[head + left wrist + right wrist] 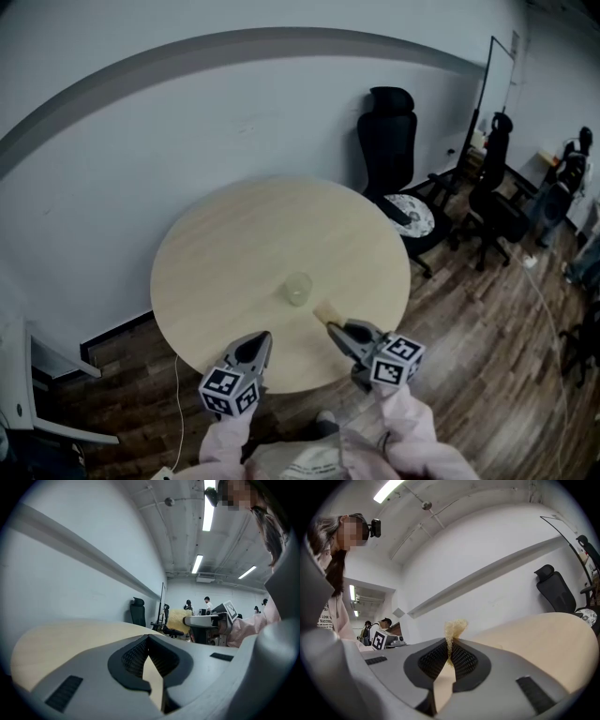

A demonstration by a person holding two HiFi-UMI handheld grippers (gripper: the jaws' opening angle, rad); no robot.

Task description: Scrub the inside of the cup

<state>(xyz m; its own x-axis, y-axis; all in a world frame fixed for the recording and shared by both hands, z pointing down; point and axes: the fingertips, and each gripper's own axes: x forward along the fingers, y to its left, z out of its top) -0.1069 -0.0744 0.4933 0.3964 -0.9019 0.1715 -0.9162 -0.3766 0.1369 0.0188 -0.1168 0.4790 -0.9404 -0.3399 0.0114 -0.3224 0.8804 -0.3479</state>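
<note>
Your left claw (263, 337) is shut tight with nothing in it; in the left gripper view its pads (136, 656) meet at the tips and only the pale table (61, 641) shows behind them. It hangs over the table's rim at about 6 o'clock in the head view.

Your right claw (335, 329) is clamped on a small yellowish sponge (327, 312). In the right gripper view the sponge (454, 627) is pinched between the pads and its frayed top sticks up past the tips. This claw sits over the table (234, 244) at about 5 o'clock.

The clear cup (298, 288) stands upright on the table, a little toward 5 o'clock from the centre. The sponge is near the cup, at the cup's 5 o'clock, not touching it. Neither claw touches the cup.

A black office chair (394, 141) stands on the floor at the table's 2 o'clock.
</note>
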